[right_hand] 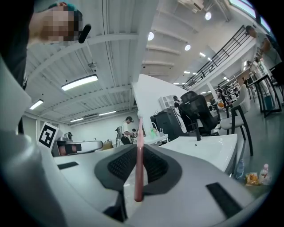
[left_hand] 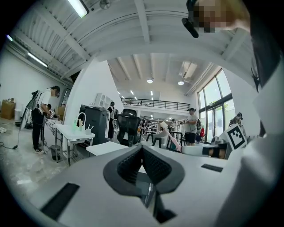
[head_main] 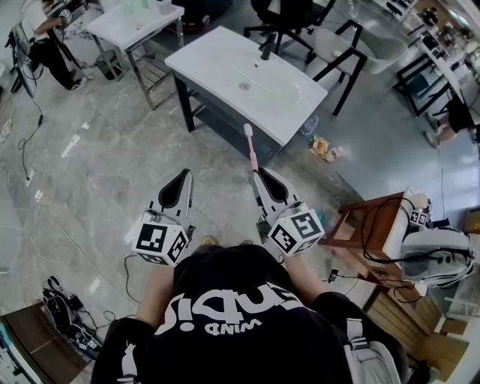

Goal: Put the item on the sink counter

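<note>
Using the black office chair [head_main: 281,15] up top as the reference: a small white table [head_main: 135,22] stands well off to its left, with a dark trash bin [head_main: 110,65] under it and a person [head_main: 41,45] further left. There's a white chair [head_main: 331,43] just right of the office chair. Nearer the camera, a plastic bottle [head_main: 309,125] and snack packets [head_main: 327,148] lie on the glossy floor [head_main: 112,172]. A wooden stand [head_main: 346,225] is well off to the lower right.
</note>
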A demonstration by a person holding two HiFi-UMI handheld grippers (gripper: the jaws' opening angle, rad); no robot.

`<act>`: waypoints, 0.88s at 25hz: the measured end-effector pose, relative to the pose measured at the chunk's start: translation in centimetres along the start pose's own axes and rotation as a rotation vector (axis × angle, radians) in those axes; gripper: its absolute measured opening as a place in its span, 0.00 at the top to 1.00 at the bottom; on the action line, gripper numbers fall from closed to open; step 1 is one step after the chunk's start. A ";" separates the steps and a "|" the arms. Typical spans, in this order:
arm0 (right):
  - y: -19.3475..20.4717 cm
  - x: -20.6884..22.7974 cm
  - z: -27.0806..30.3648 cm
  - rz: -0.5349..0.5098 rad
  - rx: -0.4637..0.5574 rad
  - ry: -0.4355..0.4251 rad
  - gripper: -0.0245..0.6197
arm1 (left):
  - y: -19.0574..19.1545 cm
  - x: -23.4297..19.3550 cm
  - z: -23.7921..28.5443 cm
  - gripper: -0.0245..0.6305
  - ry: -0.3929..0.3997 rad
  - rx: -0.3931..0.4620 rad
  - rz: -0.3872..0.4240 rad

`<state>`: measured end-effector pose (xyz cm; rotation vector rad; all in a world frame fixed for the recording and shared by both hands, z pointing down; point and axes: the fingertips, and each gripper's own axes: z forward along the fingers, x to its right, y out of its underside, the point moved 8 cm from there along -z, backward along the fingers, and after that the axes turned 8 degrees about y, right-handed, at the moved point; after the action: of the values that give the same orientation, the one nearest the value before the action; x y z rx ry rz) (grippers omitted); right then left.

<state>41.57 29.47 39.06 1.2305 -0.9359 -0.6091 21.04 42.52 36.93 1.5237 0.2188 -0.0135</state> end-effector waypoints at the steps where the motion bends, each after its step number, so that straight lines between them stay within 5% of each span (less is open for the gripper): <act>1: 0.2 -0.3 0.2 -0.001 0.007 0.005 0.87 | 0.1 -0.3 -0.3 0.93 0.007 0.001 0.002; 22: 1.3 -3.8 3.3 -0.007 0.042 0.066 0.87 | 0.7 -5.5 -2.0 0.93 0.082 -0.006 -0.027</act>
<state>36.69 31.16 39.46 1.2844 -0.8937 -0.5534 15.51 43.80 38.44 1.5162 0.3043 0.0279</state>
